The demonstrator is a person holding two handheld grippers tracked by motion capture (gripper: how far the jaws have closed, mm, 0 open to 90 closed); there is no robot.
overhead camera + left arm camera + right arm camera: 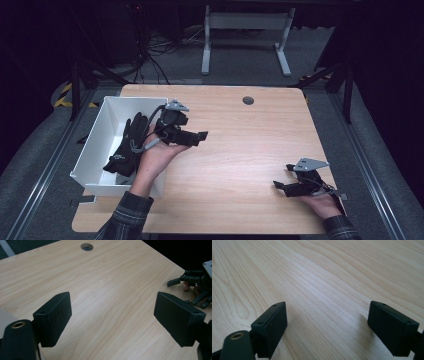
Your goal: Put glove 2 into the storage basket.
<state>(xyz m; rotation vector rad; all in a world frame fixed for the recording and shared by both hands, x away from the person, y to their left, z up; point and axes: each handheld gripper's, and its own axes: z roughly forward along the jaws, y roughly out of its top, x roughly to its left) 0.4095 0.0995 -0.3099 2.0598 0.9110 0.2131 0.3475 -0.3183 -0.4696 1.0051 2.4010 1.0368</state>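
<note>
The table, pale wood grain, took up most of the high view, with a round grommet hole near its far edge. A white bin sat on the table's left part, one corner reaching past the near-left edge. Inside the bin lay a black glove, spread along the bin's right half with its fingers toward the far end. The left gripper was held over the table just right of the bin, apart from the glove, pointing toward the table's middle; in the left gripper view its jaws stood wide apart with bare wood between them and nothing gripped. The right gripper lay low near the table's near-right corner, pointing left, well apart from the bin; in the right gripper view its jaws also stood wide apart over bare wood, holding nothing. In the left gripper view the right gripper showed farther off at the table's edge, fingers of the hand behind it.
</note>
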